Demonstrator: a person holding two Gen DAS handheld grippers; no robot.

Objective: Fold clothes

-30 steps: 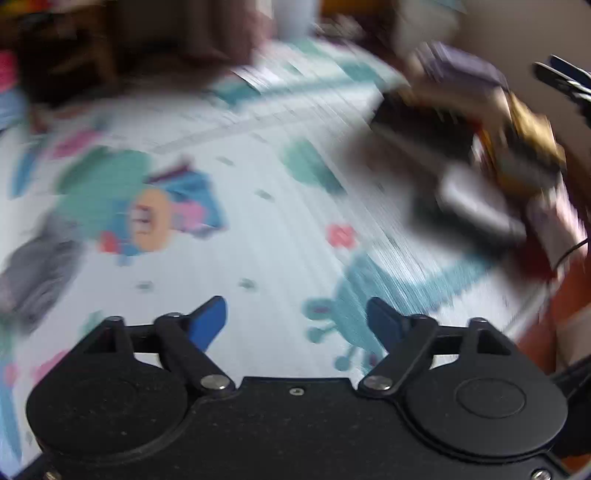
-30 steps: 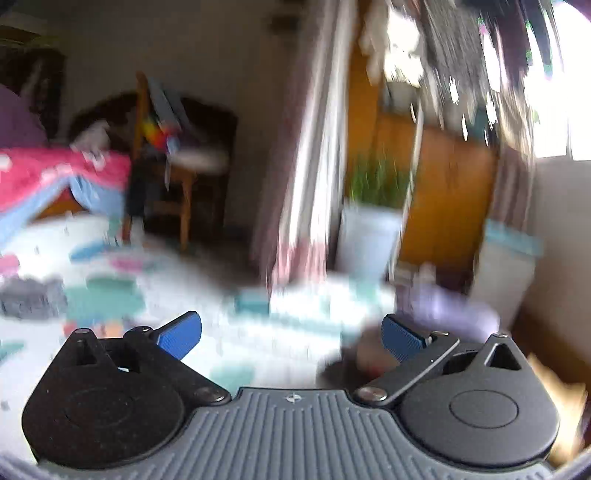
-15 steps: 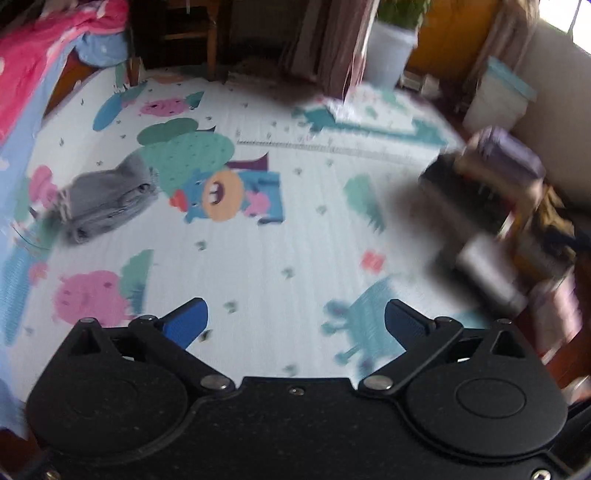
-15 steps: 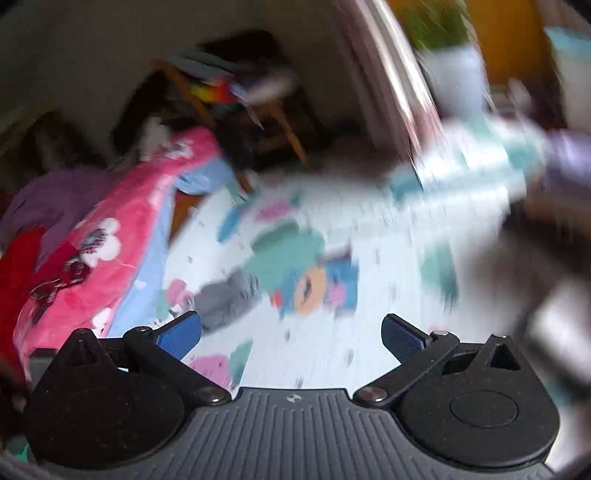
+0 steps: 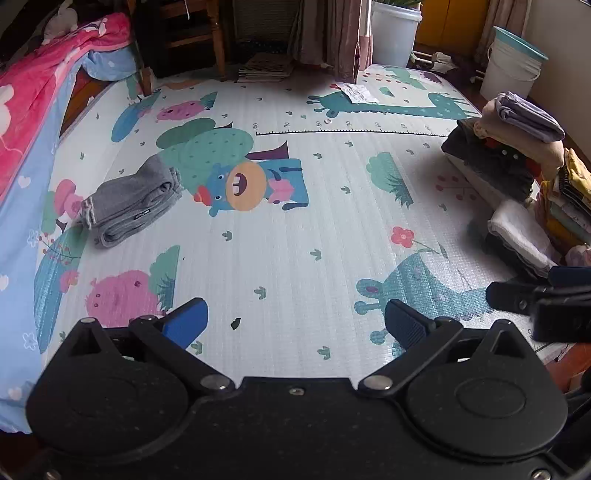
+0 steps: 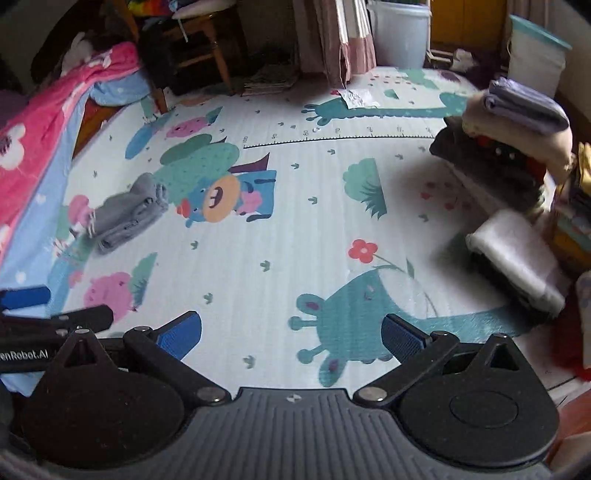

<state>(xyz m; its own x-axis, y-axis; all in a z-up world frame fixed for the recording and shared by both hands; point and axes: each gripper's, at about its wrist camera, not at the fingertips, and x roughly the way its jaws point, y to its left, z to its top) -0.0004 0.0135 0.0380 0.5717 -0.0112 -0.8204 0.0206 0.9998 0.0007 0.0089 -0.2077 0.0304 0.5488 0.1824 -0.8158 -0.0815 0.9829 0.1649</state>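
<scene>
Left gripper spread wide over the near part of the play mat, blue pads far apart, nothing between them, only printed mat below. Right gripper also spread wide and empty, above the teal cartoon animal printed near the mat's near edge. Each gripper partly seen by the other's camera: the right one at the right border of the left wrist view, the left one at the left border of the right wrist view.

Folded grey garment lying near the left edge of the mat, close to the hanging blue bedsheet, beside the green cactus print, well apart from both grippers. Appears as a thick bundle with several layers, ribbed cuff pointing toward the left edge.

Along the right edge of the mat, a pile of folded clothes: dark pieces below, beige in the middle, a lilac piece on top. Nearer on the same edge, a white folded piece on a dark one, and a further stack with yellow and striped cloth behind it, touching or just beside; cannot tell which.

Sheet of paper on the far edge of the mat. Two white buckets beyond the far edge, and a wooden chair beyond the far left corner. Pink blanket on the bed at left.
</scene>
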